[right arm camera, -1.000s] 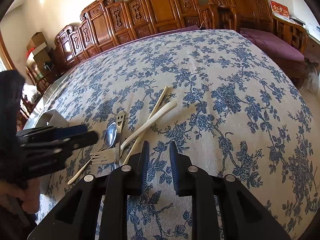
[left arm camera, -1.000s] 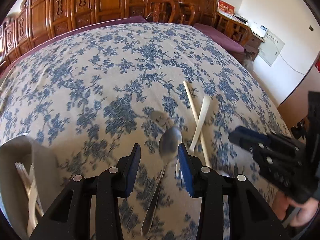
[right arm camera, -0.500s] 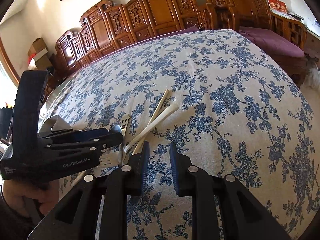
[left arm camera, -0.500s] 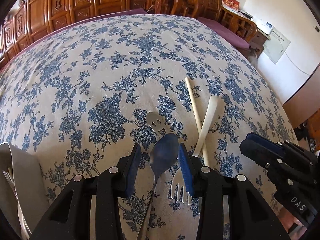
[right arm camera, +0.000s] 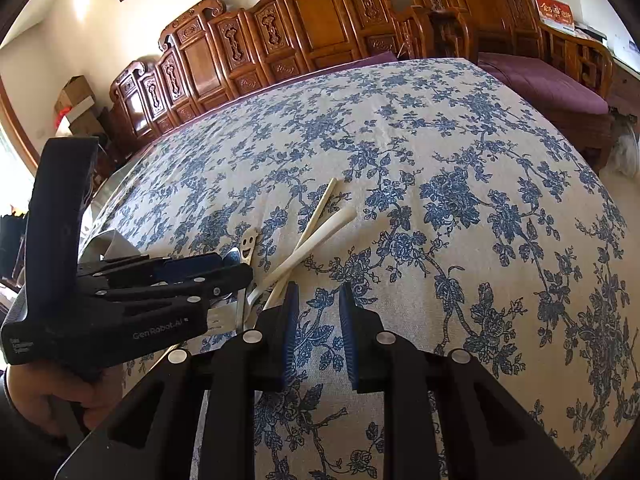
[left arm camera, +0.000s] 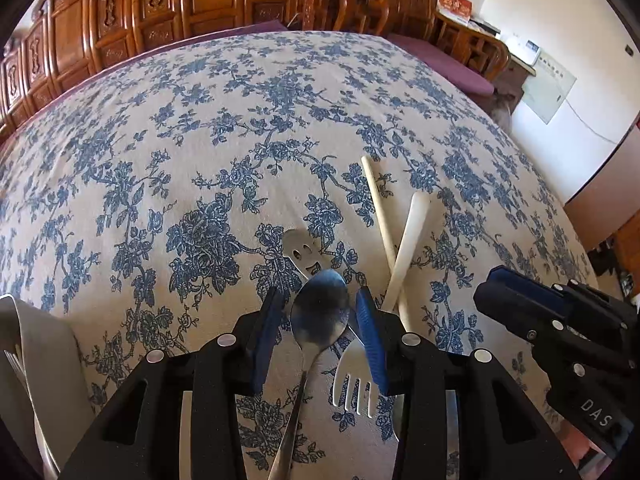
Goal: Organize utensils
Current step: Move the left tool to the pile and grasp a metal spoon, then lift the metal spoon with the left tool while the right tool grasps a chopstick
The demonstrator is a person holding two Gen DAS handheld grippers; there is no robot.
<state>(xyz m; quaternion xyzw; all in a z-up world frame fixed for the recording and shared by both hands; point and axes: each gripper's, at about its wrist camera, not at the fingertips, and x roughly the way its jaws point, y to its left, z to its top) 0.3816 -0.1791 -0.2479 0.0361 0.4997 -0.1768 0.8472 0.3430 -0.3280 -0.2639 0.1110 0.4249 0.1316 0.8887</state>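
A steel spoon [left arm camera: 318, 318] lies on the floral tablecloth with its bowl between the open jaws of my left gripper [left arm camera: 320, 306]; the pads stand on either side, not closed on it. Under it lies a steel utensil with a smiley-face handle [left arm camera: 302, 254]. A cream plastic fork [left arm camera: 356, 390] and a cream chopstick [left arm camera: 378, 208] cross just right of it. My right gripper [right arm camera: 318, 300] is open and empty above the cloth, right of the pile. The left gripper's body [right arm camera: 120, 304] hides most of the spoon in the right wrist view.
A grey utensil holder [left arm camera: 44, 360] with several utensils in it stands at the near left table edge. Carved wooden chairs [right arm camera: 304, 20] line the far side. A purple-cushioned bench [right arm camera: 540, 84] stands to the right. The right gripper shows at right in the left wrist view [left arm camera: 560, 328].
My left gripper has moved forward and down over the pile, so the spoon's bowl now sits between its jaws. The right gripper has stayed nearly still.
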